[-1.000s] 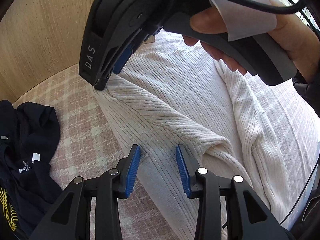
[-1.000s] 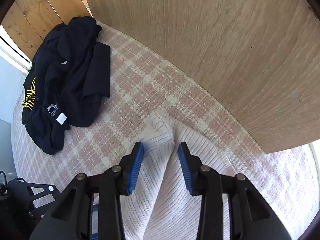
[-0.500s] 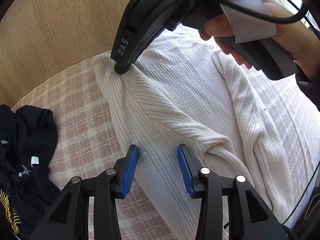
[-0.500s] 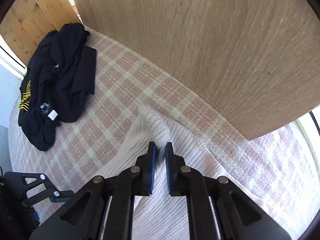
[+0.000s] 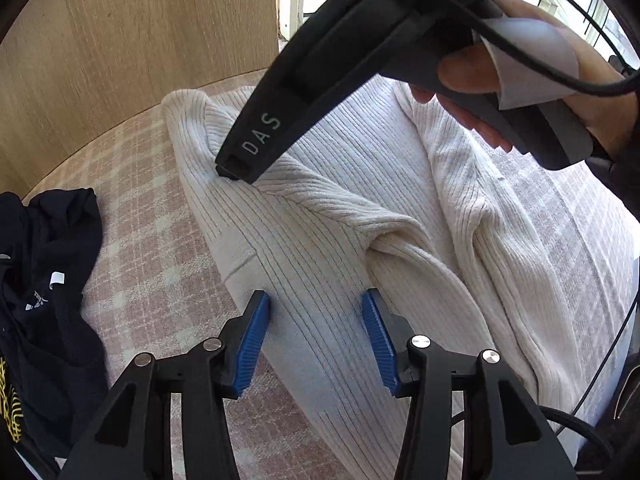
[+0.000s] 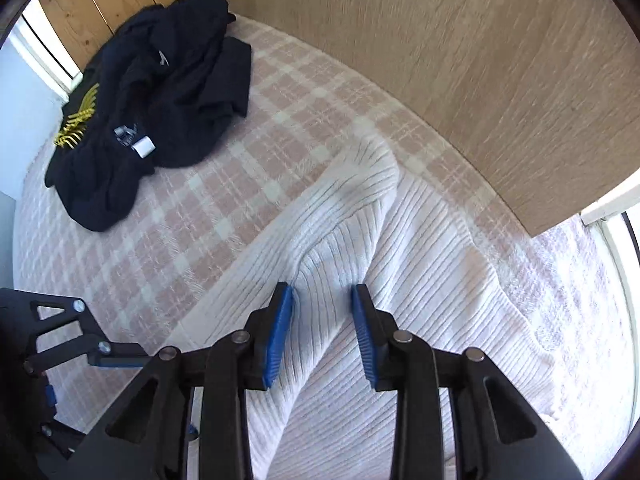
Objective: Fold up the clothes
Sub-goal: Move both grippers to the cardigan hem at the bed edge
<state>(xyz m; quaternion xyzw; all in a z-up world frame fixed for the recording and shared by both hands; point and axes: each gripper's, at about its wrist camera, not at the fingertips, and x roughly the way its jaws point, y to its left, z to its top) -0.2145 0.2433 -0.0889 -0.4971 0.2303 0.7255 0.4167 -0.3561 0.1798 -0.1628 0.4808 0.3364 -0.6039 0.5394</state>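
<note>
A white ribbed sweater [image 5: 360,216] lies folded on a pink plaid bedcover [image 5: 148,240]. My left gripper [image 5: 318,340] points down over its near edge, jaws opening. Flat knit lies under the gap and the blue pads do not press on it. My right gripper [image 6: 322,332] hovers over the far corner of the sweater [image 6: 420,240], jaws opening. A raised ridge of knit stands between its pads, free of them. In the left wrist view the right gripper's fingertip [image 5: 236,170] rests near that corner, and a person's hand [image 5: 560,92] holds the handle.
A heap of dark clothes [image 6: 156,96] with a yellow print lies on the bedcover [image 6: 200,220] to the left, also seen as the dark clothes [image 5: 44,280]. A wooden panel [image 6: 480,60] stands along the far side, close behind the sweater's corner. A black cable [image 5: 600,340] hangs at right.
The right gripper shut on a ridge of the sweater, shifted rightward with it, then opened and let go. The left gripper's jaws spread wider and it shifted a little along the sweater.
</note>
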